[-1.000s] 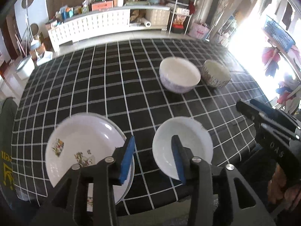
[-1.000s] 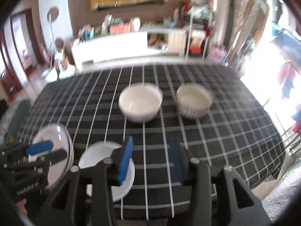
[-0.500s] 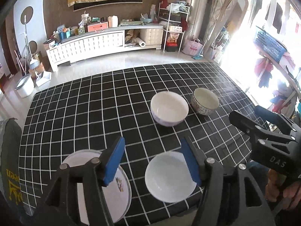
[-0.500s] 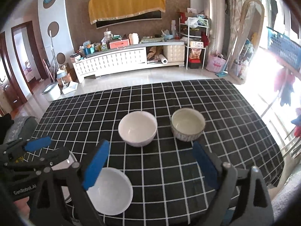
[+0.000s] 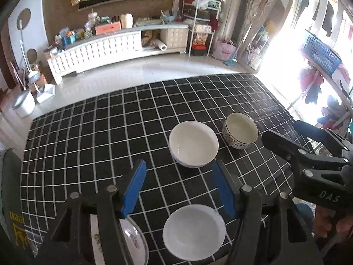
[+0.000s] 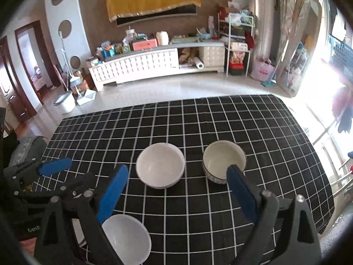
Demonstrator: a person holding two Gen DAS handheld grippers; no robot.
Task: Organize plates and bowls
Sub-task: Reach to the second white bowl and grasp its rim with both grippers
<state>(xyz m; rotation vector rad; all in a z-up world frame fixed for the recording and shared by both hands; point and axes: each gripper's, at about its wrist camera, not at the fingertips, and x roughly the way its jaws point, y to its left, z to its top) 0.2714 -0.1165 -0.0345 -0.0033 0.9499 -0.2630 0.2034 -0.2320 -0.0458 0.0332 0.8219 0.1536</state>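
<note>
two bowls (image 5: 193,144) (image 5: 240,130) side by side behind two plates (image 5: 194,231) (image 5: 132,240) on table (image 5: 88,137)

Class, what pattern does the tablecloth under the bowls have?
The tablecloth is black with a grid of thin white lines, clearest in the right wrist view.

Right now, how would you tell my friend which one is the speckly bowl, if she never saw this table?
Find the black checked tablecloth and look at the two bowls side by side near its middle. The speckly bowl is the right-hand one, nearer the bright window. Its outside has a dark speckled pattern and it is narrower, while the white bowl beside it is plain and wider.
</note>
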